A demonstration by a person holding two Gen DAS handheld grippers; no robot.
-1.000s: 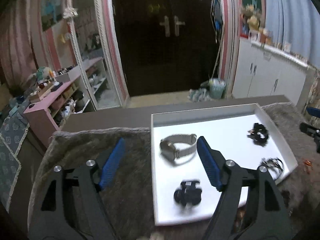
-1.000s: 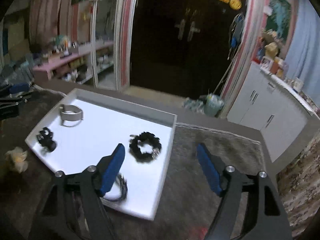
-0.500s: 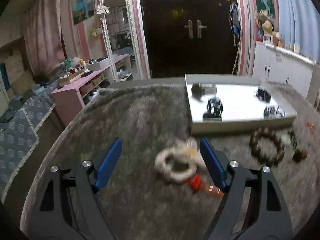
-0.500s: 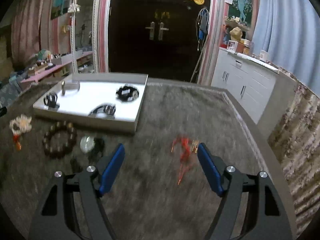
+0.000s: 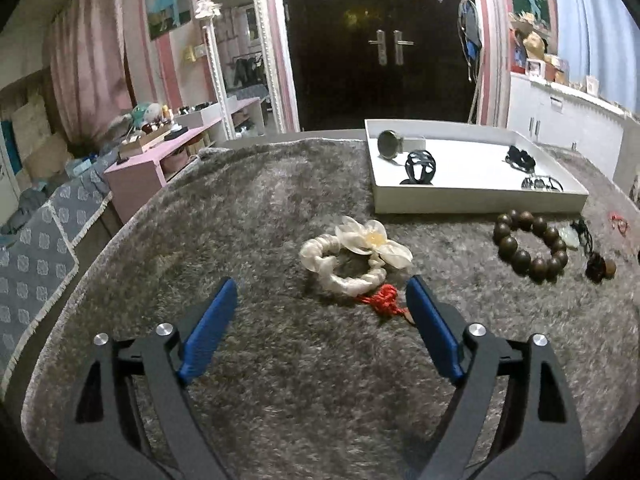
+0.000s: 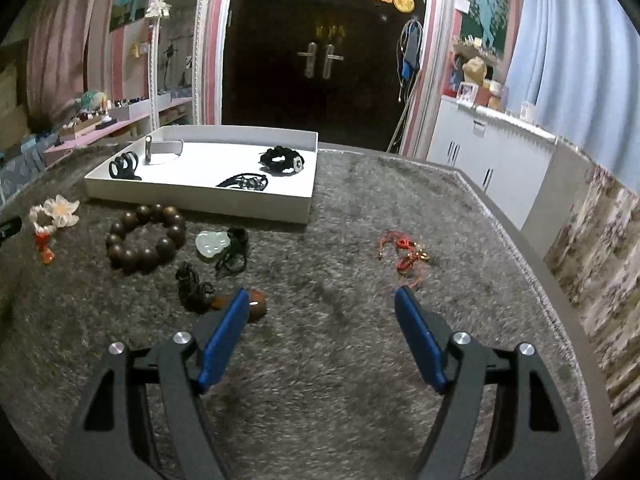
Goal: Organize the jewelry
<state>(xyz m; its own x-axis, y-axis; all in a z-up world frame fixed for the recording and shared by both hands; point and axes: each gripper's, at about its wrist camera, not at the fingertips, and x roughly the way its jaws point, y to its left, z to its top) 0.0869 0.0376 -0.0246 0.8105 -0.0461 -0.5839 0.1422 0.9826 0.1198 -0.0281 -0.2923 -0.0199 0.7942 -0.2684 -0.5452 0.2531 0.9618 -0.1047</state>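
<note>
While both wait: left gripper (image 5: 320, 292) (empty) facing white bracelet (image 5: 352, 260).

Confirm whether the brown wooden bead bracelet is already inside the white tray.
No, the wooden bead bracelet lies on the grey carpet in front of the white tray, outside its near wall.

One tray (image 6: 200, 202), four pieces inside, five outside.

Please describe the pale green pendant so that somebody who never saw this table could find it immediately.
Start at the white tray on the grey fuzzy cloth. On the cloth just in front of the tray lies a bracelet of big dark wooden beads; the pendant lies right beside it, on a black cord. It alone is pale, glossy and translucent.
</note>
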